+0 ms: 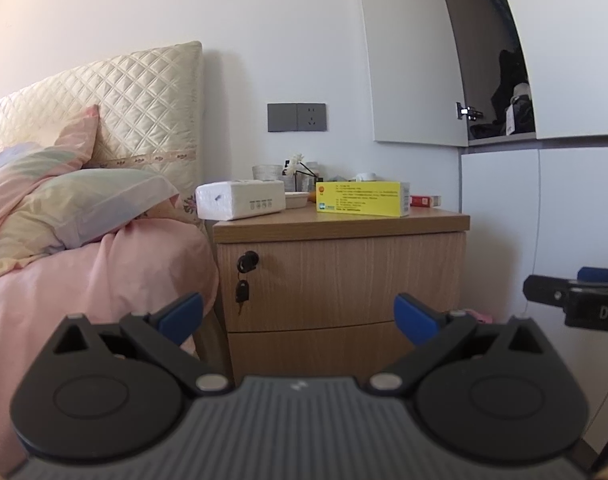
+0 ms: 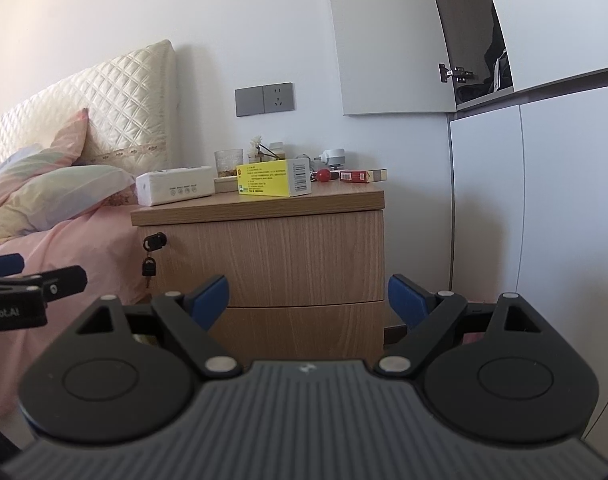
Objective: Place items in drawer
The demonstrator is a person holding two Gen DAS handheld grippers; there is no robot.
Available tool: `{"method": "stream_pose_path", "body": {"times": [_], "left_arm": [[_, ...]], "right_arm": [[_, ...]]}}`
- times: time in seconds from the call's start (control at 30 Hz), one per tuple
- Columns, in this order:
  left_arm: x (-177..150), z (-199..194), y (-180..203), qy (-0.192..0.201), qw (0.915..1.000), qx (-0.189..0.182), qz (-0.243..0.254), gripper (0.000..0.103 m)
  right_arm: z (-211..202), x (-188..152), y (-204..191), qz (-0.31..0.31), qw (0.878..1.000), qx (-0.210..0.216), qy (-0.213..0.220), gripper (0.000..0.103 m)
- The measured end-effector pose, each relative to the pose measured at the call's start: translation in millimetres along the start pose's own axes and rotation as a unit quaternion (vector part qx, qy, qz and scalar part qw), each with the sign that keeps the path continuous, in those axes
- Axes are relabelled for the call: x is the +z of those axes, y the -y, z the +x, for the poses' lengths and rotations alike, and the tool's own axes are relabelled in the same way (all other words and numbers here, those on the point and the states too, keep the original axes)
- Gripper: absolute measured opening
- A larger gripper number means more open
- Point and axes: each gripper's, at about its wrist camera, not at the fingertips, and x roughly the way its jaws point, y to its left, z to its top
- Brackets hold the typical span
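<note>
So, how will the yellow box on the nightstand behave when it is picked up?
The yellow box looks like thin cardboard, so it is probably light and may dent under a hard squeeze. It lies flat on the nightstand, so it should slide rather than tip or roll.

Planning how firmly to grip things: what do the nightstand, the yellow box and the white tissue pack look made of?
Nightstand: probably wood-grain laminate, matte, streaked grain. Yellow box: likely printed cardboard, crisp edges and a barcode. White tissue pack: apparently a soft wrapped pack, rounded corners.
</note>
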Motion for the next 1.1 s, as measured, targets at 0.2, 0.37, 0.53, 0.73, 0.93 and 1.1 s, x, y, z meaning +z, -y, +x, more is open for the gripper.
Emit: {"method": "stream_pose_path", "body": {"times": [0.2, 0.37, 0.53, 0.73, 0.93, 1.1], "left_arm": [[0, 0, -1, 0.001, 1.0000, 0.000, -0.001, 0.103], [-1, 1, -1, 0.000, 1.0000, -0.001, -0.001, 0.103], [-2, 2, -1, -0.001, 1.0000, 0.003, 0.000, 0.103], [-4, 6, -3, 0.008, 0.9998, 0.018, -0.003, 0.103], [0, 16, -7, 0.007, 0.9995, 0.027, -0.015, 0.103], [8, 29, -6, 0.008, 0.9993, 0.035, -0.011, 0.103]], "right_arm": [[-1, 6, 6, 0.013, 1.000, 0.005, 0.009, 0.089], [5, 5, 8, 0.019, 1.000, 0.016, -0.010, 0.089], [4, 8, 8, 0.010, 1.000, 0.019, -0.005, 0.089], [14, 19, 12, 0.023, 0.999, 0.034, -0.017, 0.089], [26, 33, 16, 0.026, 0.999, 0.045, -0.015, 0.089], [49, 50, 19, -0.004, 0.999, 0.042, 0.004, 0.089]]}}
